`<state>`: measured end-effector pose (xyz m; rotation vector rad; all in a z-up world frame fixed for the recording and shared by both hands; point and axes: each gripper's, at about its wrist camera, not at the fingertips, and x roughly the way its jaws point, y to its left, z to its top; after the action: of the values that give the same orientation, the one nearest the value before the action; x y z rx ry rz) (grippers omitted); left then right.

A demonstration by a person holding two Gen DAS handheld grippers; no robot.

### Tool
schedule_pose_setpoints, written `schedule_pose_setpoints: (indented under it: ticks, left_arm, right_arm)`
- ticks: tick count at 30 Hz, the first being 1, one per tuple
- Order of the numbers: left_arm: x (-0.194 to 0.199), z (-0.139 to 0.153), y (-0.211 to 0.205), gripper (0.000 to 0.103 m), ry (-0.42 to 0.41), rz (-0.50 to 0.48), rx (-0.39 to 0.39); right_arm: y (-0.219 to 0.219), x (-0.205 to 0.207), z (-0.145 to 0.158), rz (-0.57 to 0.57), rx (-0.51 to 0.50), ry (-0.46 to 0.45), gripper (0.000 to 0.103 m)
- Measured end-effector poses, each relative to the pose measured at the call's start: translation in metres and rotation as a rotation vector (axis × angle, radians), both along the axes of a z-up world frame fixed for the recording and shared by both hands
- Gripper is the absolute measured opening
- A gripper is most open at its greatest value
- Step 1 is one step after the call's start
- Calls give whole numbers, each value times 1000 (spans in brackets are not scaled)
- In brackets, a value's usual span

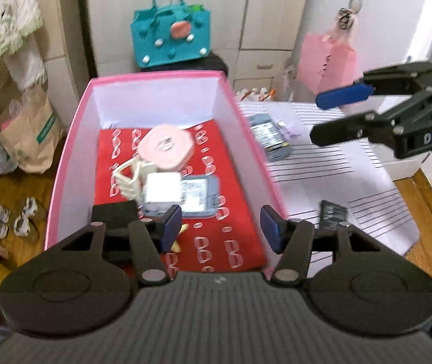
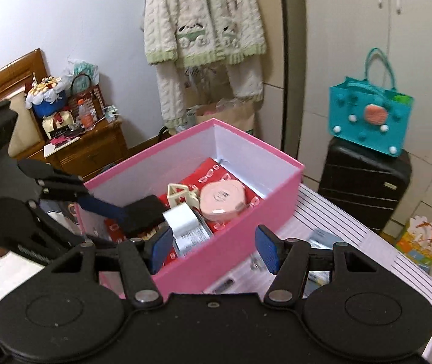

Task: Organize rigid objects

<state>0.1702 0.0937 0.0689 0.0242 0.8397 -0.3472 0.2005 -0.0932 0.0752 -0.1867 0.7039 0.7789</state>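
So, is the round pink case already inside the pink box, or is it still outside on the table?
Inside. The round pink case lies on the red sheet within the pink box, beside a cream clip; the right wrist view shows it below the rim too.

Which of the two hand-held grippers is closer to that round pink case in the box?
Left. The left hand-held gripper hangs over the pink box near the round pink case; the right hand-held gripper is off over the striped cloth.
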Motion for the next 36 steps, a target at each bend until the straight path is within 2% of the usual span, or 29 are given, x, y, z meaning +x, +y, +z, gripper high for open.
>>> schedule_pose_setpoints:
  ticks: [10, 15, 19, 22, 26, 30, 33, 36]
  left_arm:
    - [-28, 16, -70, 61, -23, -119, -22]
    - [-32, 15, -91, 61, 26, -116, -146]
    - [-34, 8, -108, 62, 52, -125, -162]
    - [-29, -10, -120, 63, 102, -126, -165]
    - [-15, -47, -132, 63, 194, -99, -167]
    - [-3, -79, -136, 62, 282, -67, -186]
    - [1, -94, -137, 61, 316, -37, -189]
    - [4, -105, -136, 60, 322, 10, -214]
  right_arm:
    - [-78, -41, -31, -22, -17, -8, 68]
    - [-98, -60, -50, 10, -53, -22, 68]
    - [-108, -64, -67, 24, -73, -15, 69]
    - [-113, -65, -79, 46, -78, 0, 69]
    - [-115, -67, -96, 72, -68, 11, 70]
    - [-107, -67, -113, 103, -103, 9, 71]
    - [-99, -69, -129, 101, -160, 8, 71]
    - [-96, -70, -135, 102, -164, -3, 71]
